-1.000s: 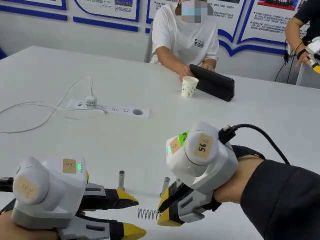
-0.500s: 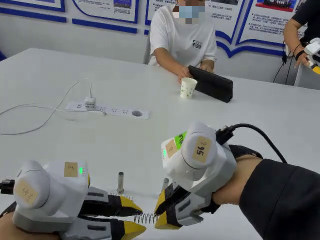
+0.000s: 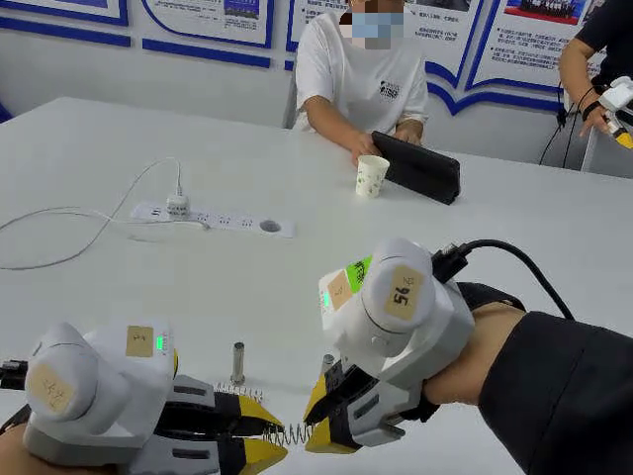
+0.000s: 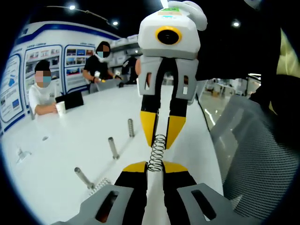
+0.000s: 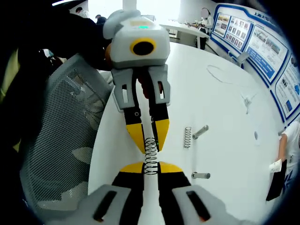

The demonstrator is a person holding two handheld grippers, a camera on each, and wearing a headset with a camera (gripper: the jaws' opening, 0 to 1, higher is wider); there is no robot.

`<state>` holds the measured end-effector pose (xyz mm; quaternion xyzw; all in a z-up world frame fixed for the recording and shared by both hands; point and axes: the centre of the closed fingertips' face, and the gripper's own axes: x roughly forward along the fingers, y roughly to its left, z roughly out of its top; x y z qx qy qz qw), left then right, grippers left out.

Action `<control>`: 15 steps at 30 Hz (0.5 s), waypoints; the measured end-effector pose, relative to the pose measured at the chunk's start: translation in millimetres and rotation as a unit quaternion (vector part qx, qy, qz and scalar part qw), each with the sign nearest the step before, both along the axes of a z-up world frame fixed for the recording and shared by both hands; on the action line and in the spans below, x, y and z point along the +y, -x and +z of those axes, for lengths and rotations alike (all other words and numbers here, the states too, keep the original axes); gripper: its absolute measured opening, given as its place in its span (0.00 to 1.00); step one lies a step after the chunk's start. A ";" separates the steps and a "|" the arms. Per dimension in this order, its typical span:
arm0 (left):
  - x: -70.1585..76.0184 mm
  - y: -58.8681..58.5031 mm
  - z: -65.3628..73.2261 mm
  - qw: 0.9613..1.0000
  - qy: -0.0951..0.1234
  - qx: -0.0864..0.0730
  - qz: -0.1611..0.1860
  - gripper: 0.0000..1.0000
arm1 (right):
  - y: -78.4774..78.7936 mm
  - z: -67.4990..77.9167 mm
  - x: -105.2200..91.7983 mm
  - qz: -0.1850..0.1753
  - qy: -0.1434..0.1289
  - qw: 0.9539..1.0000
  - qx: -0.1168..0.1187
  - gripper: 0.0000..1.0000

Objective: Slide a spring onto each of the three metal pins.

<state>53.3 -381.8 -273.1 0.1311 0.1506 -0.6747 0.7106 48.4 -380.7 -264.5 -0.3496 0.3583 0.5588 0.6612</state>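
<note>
A thin coiled steel spring (image 4: 157, 152) is held between the two grippers, low over the white tabletop (image 3: 198, 287); whether it touches the surface cannot be told. The left gripper (image 4: 154, 168) has its yellow-tipped fingers (image 4: 135, 167) pinched on one end. The right gripper (image 5: 151, 169) has its fingers (image 5: 171, 168) pinched on the other end, so the tips face each other. In the head view the yellow tips cover much of the coil. Three short upright metal pins (image 4: 112, 147) stand in a row beside the grippers; in the head view one is half hidden behind the right gripper's body. A second loose spring (image 5: 188, 137) lies on the tabletop beside the end pin, partly covered by the left gripper in the head view.
</note>
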 end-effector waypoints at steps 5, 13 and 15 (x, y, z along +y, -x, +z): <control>1.0 0.2 -1.3 1.000 -0.003 -0.001 0.001 0.12 | 1.1 11.3 8.1 0.001 -0.017 1.000 -0.004 0.11; 0.5 2.9 -1.4 1.000 -0.004 -0.002 -0.002 0.11 | 1.9 22.1 20.4 0.009 -0.030 0.999 -0.014 0.11; 0.1 3.4 -1.2 1.000 -0.004 -0.003 -0.003 0.11 | 1.4 23.4 22.3 0.010 -0.031 0.999 -0.016 0.11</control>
